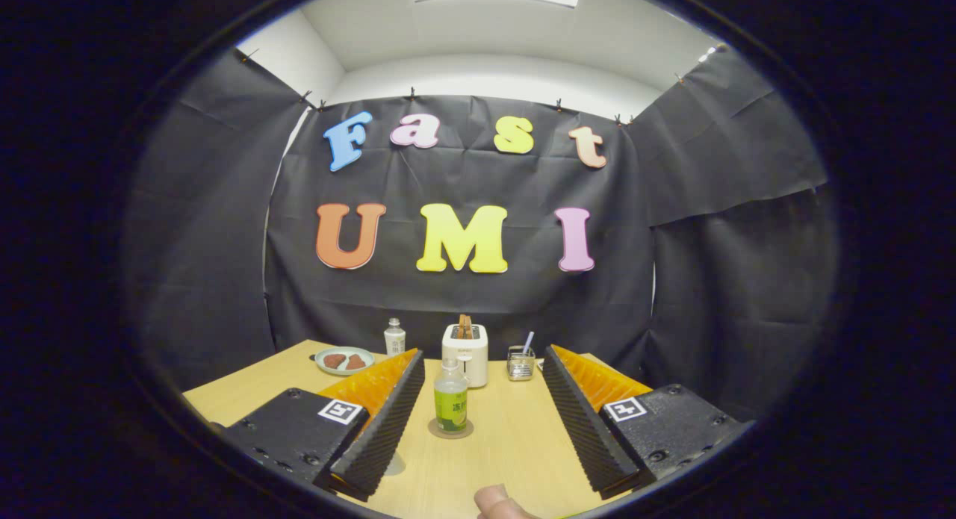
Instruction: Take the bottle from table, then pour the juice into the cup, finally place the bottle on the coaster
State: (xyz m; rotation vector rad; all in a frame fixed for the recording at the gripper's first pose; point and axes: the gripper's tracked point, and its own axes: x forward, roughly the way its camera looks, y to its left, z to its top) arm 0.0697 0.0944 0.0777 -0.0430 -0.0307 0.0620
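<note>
The small clear plastic bottle of green juice is standing upright on a round coaster at lower centre, on the wooden surface. It is looking light, smooth and probably slippery, so you are best squeezing its labelled body gently. Your tool is hanging wide open, fingers flanking the bottle without touching it.

gripper: fingers spread wide, holding nothing | level, pointing forward | fingertip of a person below
</note>
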